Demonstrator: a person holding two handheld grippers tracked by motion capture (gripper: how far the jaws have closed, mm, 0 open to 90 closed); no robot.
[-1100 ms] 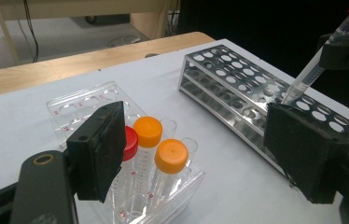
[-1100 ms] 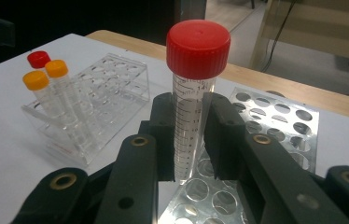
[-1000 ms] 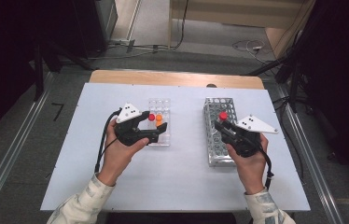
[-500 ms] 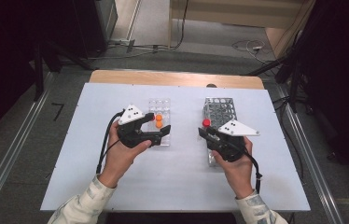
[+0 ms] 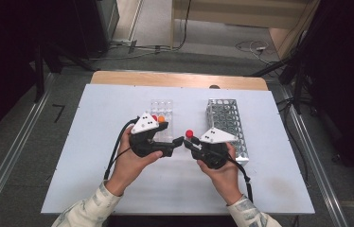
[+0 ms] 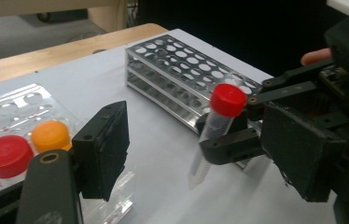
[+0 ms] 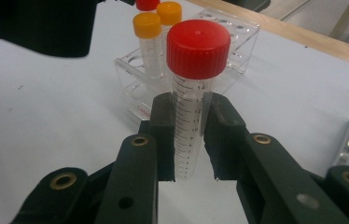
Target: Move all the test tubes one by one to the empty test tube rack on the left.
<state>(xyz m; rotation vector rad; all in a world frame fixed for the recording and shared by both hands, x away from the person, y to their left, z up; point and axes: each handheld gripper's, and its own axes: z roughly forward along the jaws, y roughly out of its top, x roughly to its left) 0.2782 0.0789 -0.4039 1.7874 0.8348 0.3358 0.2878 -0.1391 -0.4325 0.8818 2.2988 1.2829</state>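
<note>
Two orange-capped tubes (image 7: 147, 42) show past the right hand-held gripper (image 7: 192, 140) clamping a red-capped tube (image 7: 193, 93); the left hand-held gripper (image 6: 200, 154) seemingly gapes empty.

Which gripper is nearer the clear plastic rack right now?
Left. The left gripper sits at the clear plastic rack; the right gripper, gripping the red-capped tube, is farther right toward the metal rack.

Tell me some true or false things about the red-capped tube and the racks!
1. The right tool grips a red-capped tube. True.
2. The metal rack is full of tubes. False: its holes show bare.
3. Orange-capped tubes stand in the clear rack. True.
4. The left tool is clamped on the red-capped tube. False: its pads stand apart with the tube between them, though they have just been closing.
</note>
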